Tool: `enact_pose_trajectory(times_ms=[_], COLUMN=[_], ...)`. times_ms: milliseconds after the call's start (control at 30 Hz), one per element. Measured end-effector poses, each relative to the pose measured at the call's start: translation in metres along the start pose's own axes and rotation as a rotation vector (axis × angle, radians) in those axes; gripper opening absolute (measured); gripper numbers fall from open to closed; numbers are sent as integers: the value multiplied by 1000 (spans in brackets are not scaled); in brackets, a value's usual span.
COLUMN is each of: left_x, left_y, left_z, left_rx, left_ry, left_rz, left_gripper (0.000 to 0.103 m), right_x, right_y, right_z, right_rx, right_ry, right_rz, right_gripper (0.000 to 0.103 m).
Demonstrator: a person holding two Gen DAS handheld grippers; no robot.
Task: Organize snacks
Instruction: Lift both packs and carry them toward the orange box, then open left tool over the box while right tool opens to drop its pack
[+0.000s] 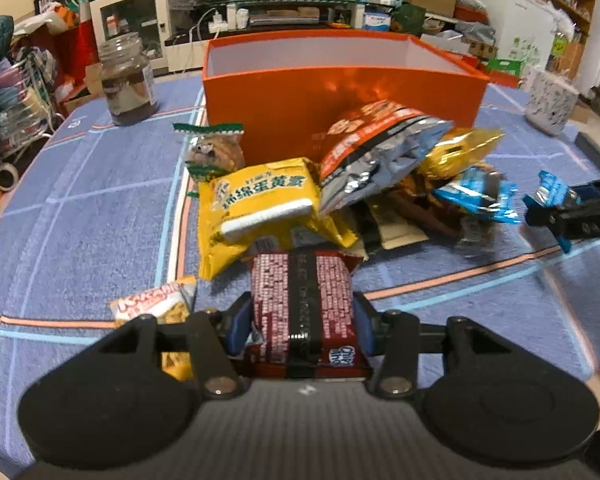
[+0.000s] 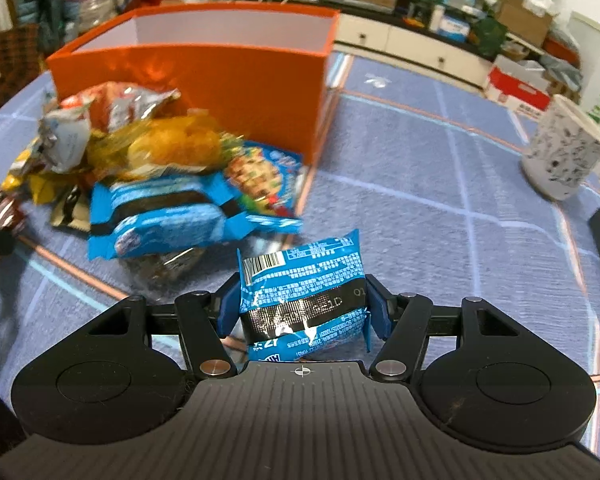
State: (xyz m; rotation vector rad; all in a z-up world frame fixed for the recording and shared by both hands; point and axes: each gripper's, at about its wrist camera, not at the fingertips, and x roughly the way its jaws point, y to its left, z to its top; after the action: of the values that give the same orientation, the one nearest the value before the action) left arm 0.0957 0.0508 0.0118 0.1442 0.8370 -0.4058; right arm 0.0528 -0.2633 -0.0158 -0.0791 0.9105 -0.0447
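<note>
- Snacks lie heaped on the blue cloth-covered table (image 1: 80,200), in a pile just in front of the orange box (image 1: 340,96), which stands open at the top with its long side facing both cameras.
- Left gripper (image 1: 302,316) is clenched on a dark red packet (image 1: 300,304); the blue pads press its two long edges, so its long axis runs away from the camera toward the pile and the box, with a black seam strip down its middle.
- Right gripper (image 2: 302,308) grasps a blue packet (image 2: 302,288) by its sides; the packet stands with its barcode end pointing away from the camera, and a black band crosses it from pad to pad.
- Yellow packet (image 1: 260,204) lies at the near left of the pile, touching the far end of the dark red packet, its long axis running left to right with a slight tilt.
- Red-and-silver bag (image 1: 376,148) leans against the box wall atop the pile.
- Glass jar (image 1: 128,80) stands upright, well to the left of the box.
- White speckled cup (image 2: 564,148) stands upright, well to the right of the box.
</note>
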Motion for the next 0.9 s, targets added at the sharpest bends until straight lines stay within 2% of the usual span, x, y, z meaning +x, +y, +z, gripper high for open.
enact_pose_trajectory(times_ms=[167,267,333,500,600,633,667,733,767,833,900], left_x=[-31,-52,-57,-30,8,19,29,28,18,-4,-23], left_y=[4,7,9,11,8,8,9,12,14,21,27], left_z=[8,30,49,130,178,188,196,200,194,173,144], left_rx=[-50,-74,-74,-57,-16,-14,-15,-45,-64,-90,-117], left_ry=[-70,-147,-183,-237,-224,-216,-208,-209,-237,-285,-302], left_rz=[-47,-66,-69,-22,6,12,25,54,31,-25,-32], left_gripper=[48,48,48,48,49,56,69,71,76,81,82], right_x=[-22,-41,-48,-35,-12,-3,5,15,8,-13,-36], right_y=[-14,-19,-21,-10,-1,3,7,13,14,11,8], right_z=[8,22,40,99,143,156,168,182,182,166,133], right_rx=[55,76,106,87,93,93,87,71,81,107,128], right_ry=[-83,-173,-211,-269,-275,-273,-263,-242,-262,-324,-388], right_rz=[-42,-15,33,77,97,88,71,43,44,65,57], right_gripper=[51,51,51,51,52,53,59,58,58,68,74])
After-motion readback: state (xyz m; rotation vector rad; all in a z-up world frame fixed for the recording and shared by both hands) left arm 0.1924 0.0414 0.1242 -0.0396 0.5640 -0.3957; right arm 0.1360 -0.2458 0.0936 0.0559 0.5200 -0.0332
